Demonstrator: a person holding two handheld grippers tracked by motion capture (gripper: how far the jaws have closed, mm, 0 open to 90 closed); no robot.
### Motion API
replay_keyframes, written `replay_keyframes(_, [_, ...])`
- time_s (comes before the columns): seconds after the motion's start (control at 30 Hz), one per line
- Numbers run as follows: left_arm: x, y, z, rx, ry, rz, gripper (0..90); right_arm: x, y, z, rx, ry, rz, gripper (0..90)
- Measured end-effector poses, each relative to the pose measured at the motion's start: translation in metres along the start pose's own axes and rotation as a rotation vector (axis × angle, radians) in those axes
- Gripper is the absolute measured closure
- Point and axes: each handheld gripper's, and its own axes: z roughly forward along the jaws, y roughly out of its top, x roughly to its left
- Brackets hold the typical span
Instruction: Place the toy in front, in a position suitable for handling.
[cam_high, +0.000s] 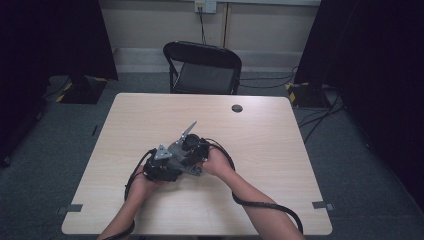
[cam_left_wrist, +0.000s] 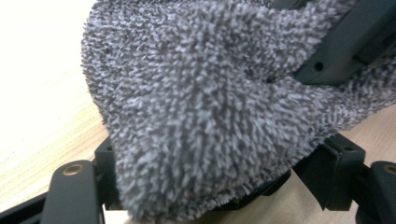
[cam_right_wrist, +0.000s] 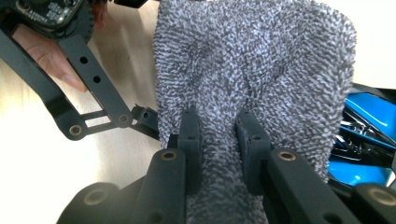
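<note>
**Table inventory: two hand-held grippers, one grey cloth**

1. Table (cam_high: 150, 115). Pale wood top, mostly bare. The person's forearms come in from the near edge and meet near the middle.

2. Left gripper (cam_high: 161, 167). Held in the person's left hand (cam_high: 141, 184), left of the table's centre, a black cable looping off it. In the left gripper view its jaws stand spread, with the cloth draped over and between them; whether the pads press on the pile cannot be told.

3. Grey cloth (cam_right_wrist: 252, 70). Shaggy, looped pile, mottled grey and white. It lies bunched between the two grippers over the middle of the table, close above the wood. In the left gripper view it (cam_left_wrist: 205, 107) hangs as a thick fold across the jaws.

4. Right gripper (cam_right_wrist: 218, 135). Held in the right hand (cam_high: 218, 162), touching or just beside the left one. Its jaws are drawn together, pinching a fold of the cloth between the pads.

5. Small dark disc (cam_high: 237, 108). On the table's far side, well apart from the hands.

6. Black folding chair (cam_high: 202, 67). Beyond the far edge.
</note>
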Motion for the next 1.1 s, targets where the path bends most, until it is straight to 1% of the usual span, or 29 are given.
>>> replay_keyframes(0.07, [0.0, 0.0, 0.0, -0.001, -0.001, 0.0, 24.7, -0.002, -0.001, 0.0, -0.006, 0.005, 0.005, 75.3])
replay_keyframes(0.17, [0.0, 0.0, 0.0, -0.001, -0.001, 0.0, 24.7, -0.003, -0.001, -0.001, -0.007, 0.001, 0.011, 75.3])
replay_keyframes(0.3, [0.0, 0.0, 0.0, -0.001, -0.001, 0.0, 24.7, -0.006, -0.002, -0.003, -0.01, -0.009, 0.017, 75.3])
replay_keyframes(0.33, [0.0, 0.0, 0.0, 0.0, 0.0, 0.0, 24.7, -0.007, -0.003, -0.004, -0.008, -0.022, 0.02, 75.3])
replay_keyframes(0.4, [0.0, 0.0, 0.0, -0.001, -0.001, -0.001, 24.7, -0.009, -0.003, -0.005, -0.01, -0.025, 0.023, 75.3])
replay_keyframes(0.43, [0.0, 0.0, 0.0, 0.0, 0.0, -0.001, 24.7, -0.013, -0.005, -0.007, -0.014, -0.027, 0.043, 75.3])
replay_keyframes(0.5, [0.0, 0.0, 0.0, 0.0, 0.0, -0.001, 24.7, -0.016, -0.007, -0.008, -0.02, -0.026, 0.058, 75.3])
replay_keyframes(0.57, [0.0, 0.0, 0.0, -0.001, -0.001, 0.0, 24.7, -0.017, -0.007, -0.008, -0.023, -0.027, 0.062, 75.3])
replay_keyframes(0.63, [0.0, 0.0, 0.0, -0.001, -0.001, 0.0, 24.7, -0.019, -0.008, -0.01, -0.017, -0.045, 0.061, 75.3])
replay_keyframes(0.7, [0.0, 0.0, 0.0, -0.001, -0.001, 0.0, 24.7, -0.02, -0.008, -0.011, -0.015, -0.049, 0.064, 75.3])
replay_keyframes(0.73, [0.0, 0.0, 0.0, -0.001, -0.001, -0.001, 24.7, -0.024, -0.009, -0.012, -0.011, -0.06, 0.079, 75.3])
replay_keyframes(0.77, [0.0, 0.0, 0.0, -0.001, -0.001, -0.001, 24.7, -0.024, -0.009, -0.012, -0.011, -0.06, 0.079, 75.3])
replay_keyframes(0.8, [0.0, 0.0, 0.0, -0.001, -0.001, -0.001, 24.7, -0.028, -0.009, -0.013, -0.013, -0.062, 0.094, 75.3])
replay_keyframes(0.83, [0.0, 0.0, 0.0, -0.001, -0.001, -0.001, 24.7, -0.028, -0.009, -0.013, -0.013, -0.062, 0.094, 75.3])
replay_keyframes(0.87, [0.0, 0.0, 0.0, -0.001, -0.001, -0.001, 24.7, -0.03, -0.01, -0.014, -0.013, -0.066, 0.105, 75.3])
replay_keyframes(1.03, [0.0, 0.0, 0.0, -0.001, -0.001, -0.001, 24.7, -0.034, -0.011, -0.015, -0.01, -0.077, 0.117, 75.3])
replay_keyframes(1.07, [0.0, 0.0, 0.0, -0.001, -0.001, -0.001, 24.7, -0.037, -0.012, -0.017, -0.006, -0.09, 0.121, 75.3])
replay_keyframes(1.1, [0.0, 0.0, 0.0, -0.001, -0.001, -0.001, 24.7, -0.038, -0.013, -0.018, -0.006, -0.094, 0.124, 75.3])
